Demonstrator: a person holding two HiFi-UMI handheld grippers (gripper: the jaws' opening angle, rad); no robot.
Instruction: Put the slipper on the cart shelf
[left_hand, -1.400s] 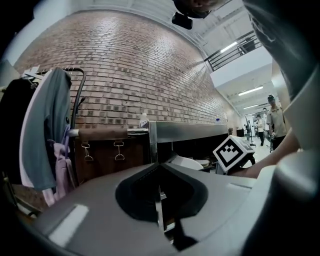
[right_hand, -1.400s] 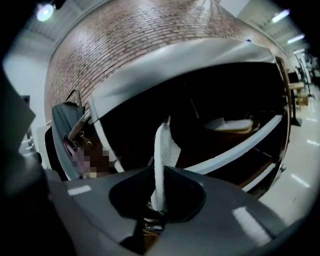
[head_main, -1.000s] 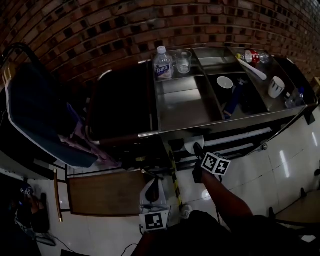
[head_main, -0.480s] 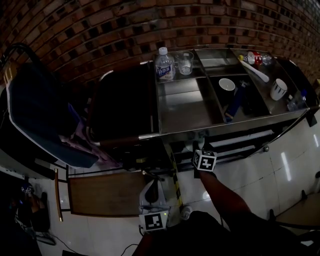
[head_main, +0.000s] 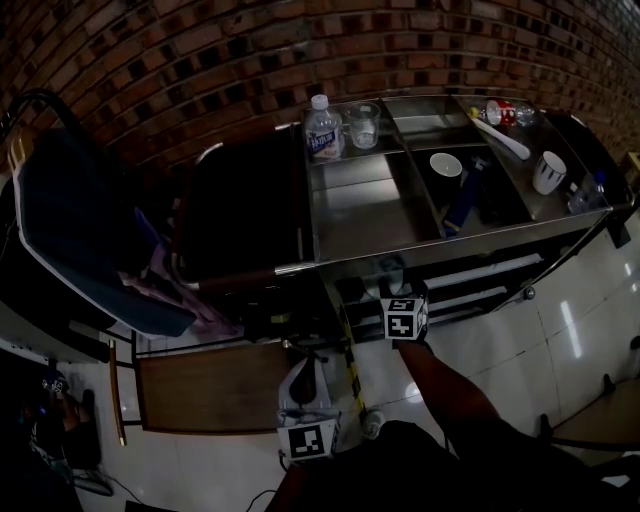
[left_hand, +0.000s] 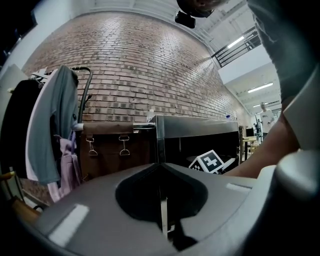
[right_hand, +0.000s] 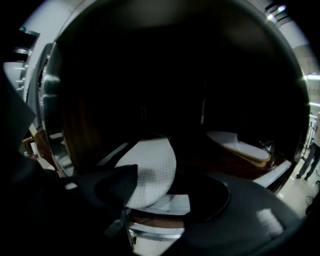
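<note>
White slipper (right_hand: 150, 167) rests between the right gripper's (right_hand: 161, 199) opening jaws, so retract toward 6 o'clock once clear, keeping the left gripper's (left_hand: 161, 210) jaws together.

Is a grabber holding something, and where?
Nothing is gripped. The right gripper's jaws are opening, with the white slipper's end between them on the cart shelf. The left gripper is shut, empty.

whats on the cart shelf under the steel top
A white slipper sits on the shelf, with a second slipper further right. The back is too dark to see.
</note>
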